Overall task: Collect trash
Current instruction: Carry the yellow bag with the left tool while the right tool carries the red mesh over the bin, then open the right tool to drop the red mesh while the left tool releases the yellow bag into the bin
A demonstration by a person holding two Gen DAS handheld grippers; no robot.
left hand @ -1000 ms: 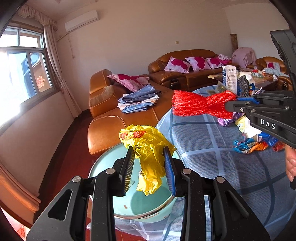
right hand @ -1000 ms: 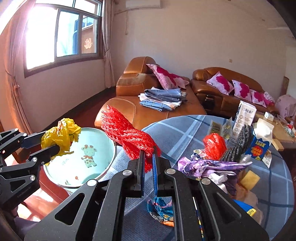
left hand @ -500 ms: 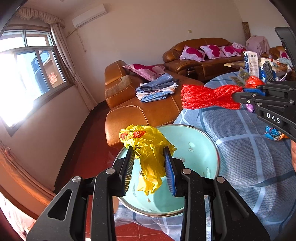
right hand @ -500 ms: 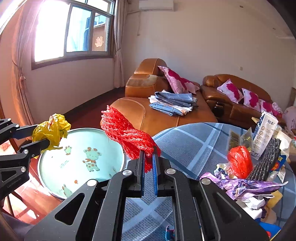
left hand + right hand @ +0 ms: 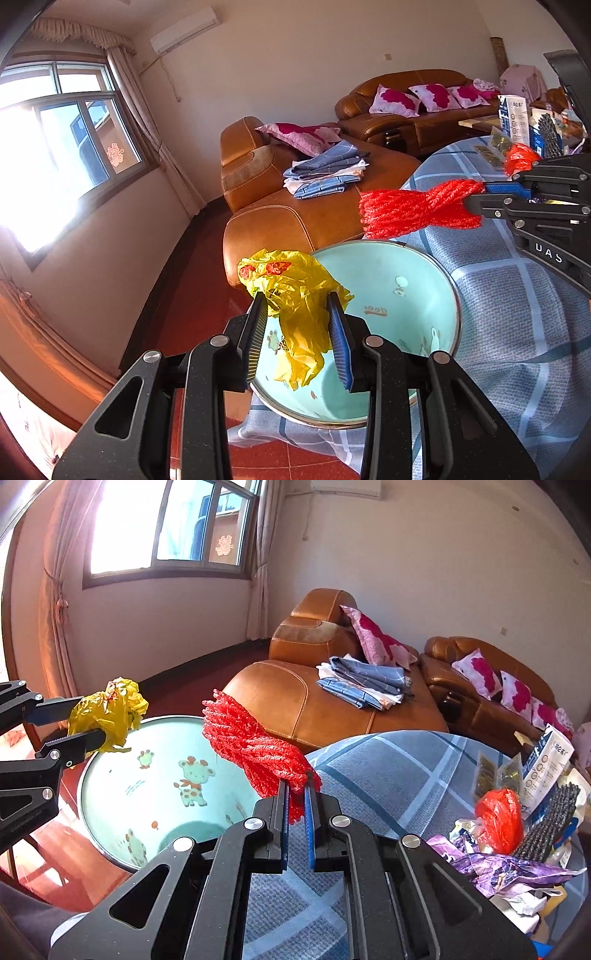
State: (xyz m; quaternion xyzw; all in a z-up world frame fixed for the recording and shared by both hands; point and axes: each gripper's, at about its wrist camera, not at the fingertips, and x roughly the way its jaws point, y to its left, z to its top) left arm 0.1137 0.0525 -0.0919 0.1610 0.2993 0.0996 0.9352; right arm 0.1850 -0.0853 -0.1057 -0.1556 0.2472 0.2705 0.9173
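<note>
Sunlit living room, brown leather sofa (image 5: 332, 701) behind a table (image 5: 517, 332) in blue checked cloth. A green basin (image 5: 406, 295) sits at its edge. Above it, the left gripper (image 5: 299, 325) pinches a yellow bag (image 5: 295, 295); the right gripper (image 5: 296, 797) clamps red netting (image 5: 255, 746) tight.

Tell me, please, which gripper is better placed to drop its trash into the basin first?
Probably the left gripper: its yellow bag already hangs over the basin. The right gripper holds the red net nearer the rim.
</note>
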